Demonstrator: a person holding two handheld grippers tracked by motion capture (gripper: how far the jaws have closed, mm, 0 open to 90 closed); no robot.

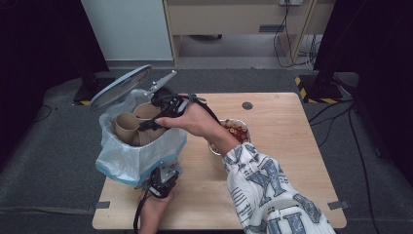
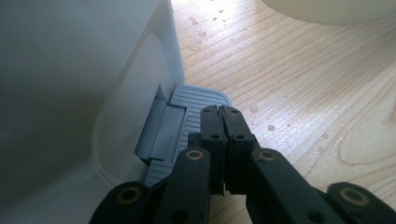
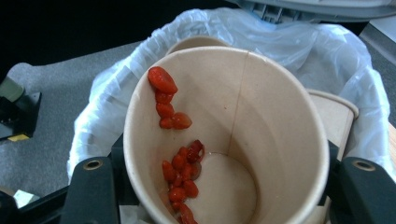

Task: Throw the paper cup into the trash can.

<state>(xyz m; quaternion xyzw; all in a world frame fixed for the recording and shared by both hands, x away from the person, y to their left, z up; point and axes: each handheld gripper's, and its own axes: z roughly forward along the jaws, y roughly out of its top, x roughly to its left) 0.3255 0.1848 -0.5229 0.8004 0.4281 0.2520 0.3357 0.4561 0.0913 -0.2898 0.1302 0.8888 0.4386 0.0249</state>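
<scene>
The right gripper [image 1: 155,122] holds a paper cup [image 3: 224,140] by its sides, jaws pressed on the wall at left and right as the right gripper view shows, and carries it over the open bin [image 1: 141,146]. Inside the cup, red bits [image 3: 180,177] cling to the wall and pool near the bottom, so it is not clean, only spent. Below and behind it the white liner [image 3: 289,42] spreads around the bin mouth, and more cups [image 1: 127,126] already lie there. The left gripper [image 2: 221,122] has its jaws closed with nothing between them, tips resting on the ribbed grey pedal [image 2: 196,100] at the foot of the bin wall; in the high view the lid [image 1: 122,85] stands tilted up, which fits the pedal being pressed down. A bowl [image 1: 238,130] of red food sits on the table [image 1: 282,161] to the right, partly behind the person's sleeve [image 1: 265,190]. I judge the step in hand to be the drop: the cup is over the mouth but not yet released. The next move calls for the right jaws to open wide enough to free the cup while it hangs clear of the liner's rim, and for the left gripper to keep pressing so the lid stays raised.
</scene>
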